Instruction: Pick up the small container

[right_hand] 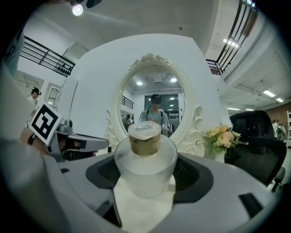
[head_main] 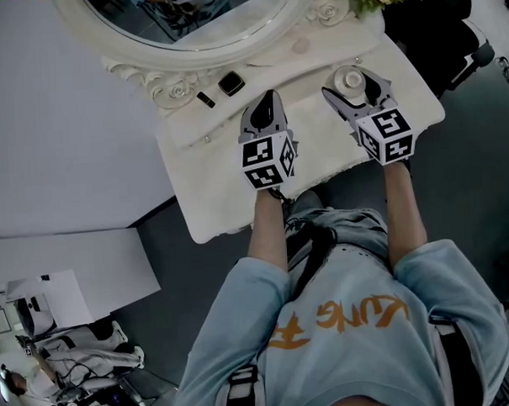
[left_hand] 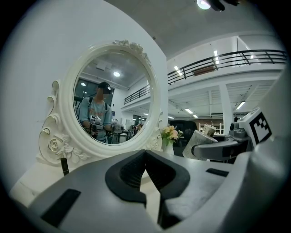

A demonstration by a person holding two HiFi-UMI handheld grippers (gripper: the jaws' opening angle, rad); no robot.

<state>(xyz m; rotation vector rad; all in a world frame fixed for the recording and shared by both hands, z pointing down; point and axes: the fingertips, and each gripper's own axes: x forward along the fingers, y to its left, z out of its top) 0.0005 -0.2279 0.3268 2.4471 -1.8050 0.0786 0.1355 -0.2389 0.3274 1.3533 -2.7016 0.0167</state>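
- Now, right gripper (head_main: 356, 86), upper right of head view: jaws clamped on both sides of frosted small container (right_hand: 145, 159).
- Left gripper (head_main: 267, 106), centre: jaws pressed together, empty.

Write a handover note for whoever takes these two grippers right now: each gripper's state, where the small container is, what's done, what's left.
Left gripper: jaws together, nothing between them, held over the dressing table in front of the mirror.
Right gripper: jaws pressed against the sides of the small container, a frosted jar with a gold-toned cap.
Container: looks to be sitting on the table top towards its right side; no lift is visible.
Done: the reach and the grasp.
Left: lift the container straight up, probably without loosening the grip.
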